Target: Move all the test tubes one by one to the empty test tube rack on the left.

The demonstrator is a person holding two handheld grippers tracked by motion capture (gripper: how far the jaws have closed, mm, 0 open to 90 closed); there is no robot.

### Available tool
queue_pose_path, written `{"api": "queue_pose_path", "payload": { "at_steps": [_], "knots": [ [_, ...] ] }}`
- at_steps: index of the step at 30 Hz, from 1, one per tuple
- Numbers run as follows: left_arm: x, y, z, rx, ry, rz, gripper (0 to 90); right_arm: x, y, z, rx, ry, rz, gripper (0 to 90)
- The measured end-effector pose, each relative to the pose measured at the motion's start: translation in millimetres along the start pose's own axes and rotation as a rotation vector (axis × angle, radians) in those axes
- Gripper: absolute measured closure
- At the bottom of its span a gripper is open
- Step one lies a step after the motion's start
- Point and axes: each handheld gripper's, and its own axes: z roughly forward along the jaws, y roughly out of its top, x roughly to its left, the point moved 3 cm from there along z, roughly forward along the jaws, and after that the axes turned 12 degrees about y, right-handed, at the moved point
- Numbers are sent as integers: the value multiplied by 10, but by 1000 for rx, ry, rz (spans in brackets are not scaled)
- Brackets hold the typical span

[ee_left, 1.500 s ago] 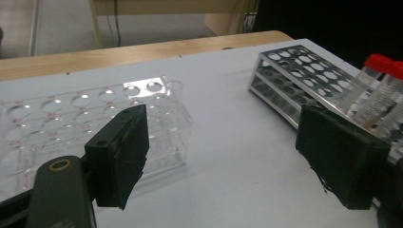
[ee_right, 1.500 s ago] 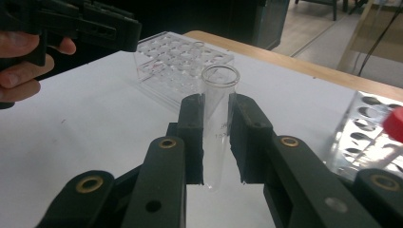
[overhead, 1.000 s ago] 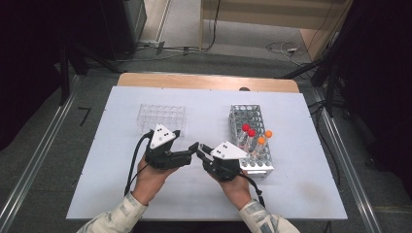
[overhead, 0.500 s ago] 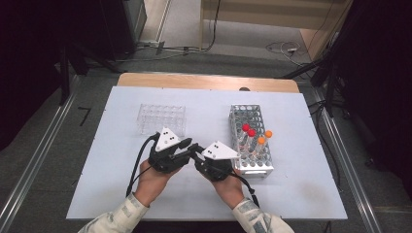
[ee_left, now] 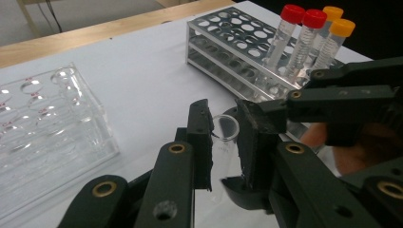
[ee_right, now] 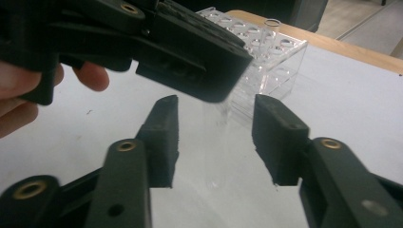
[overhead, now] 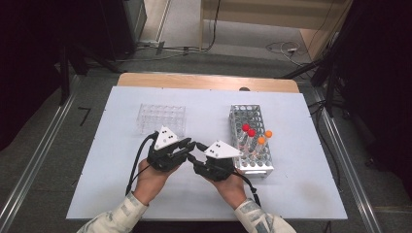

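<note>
A clear, uncapped test tube (ee_left: 222, 147) stands upright between the pads of my left gripper (ee_left: 223, 118), which has just closed and is shut on it. My right gripper (ee_right: 216, 118) faces it tip to tip. Its jaws have just been opening and now stand apart on either side of the same tube (ee_right: 216, 142), not pressing on it. In the high view the left gripper (overhead: 191, 145) and right gripper (overhead: 190, 158) meet at mid-table, left of the metal rack (overhead: 248, 165).
The metal rack (ee_left: 223, 42) holds two red-capped tubes (overhead: 248, 130) and two orange-capped tubes (overhead: 265, 137). A clear plastic rack (overhead: 162, 118) sits behind the left hand and holds one open tube (ee_right: 272, 23). White table surface surrounds the hands.
Both hands have stayed in place with their tips together between the racks. The high view is too small to show the jaws moving.
</note>
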Motion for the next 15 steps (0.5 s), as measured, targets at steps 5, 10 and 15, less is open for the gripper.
{"api": "queue_pose_path", "payload": {
  "at_steps": [5, 10, 15],
  "knots": [
    [101, 47, -16, -14, 19, -19, 766, 13, 18, -152, -1, 6, -1, 422],
    [230, 106, -27, -25, 51, -41, 766, 32, -25, -348, 7, 16, -15, 406],
    [396, 189, -50, -41, 77, -71, 766, 24, -129, -560, 18, 17, -8, 398]
  ]
}}
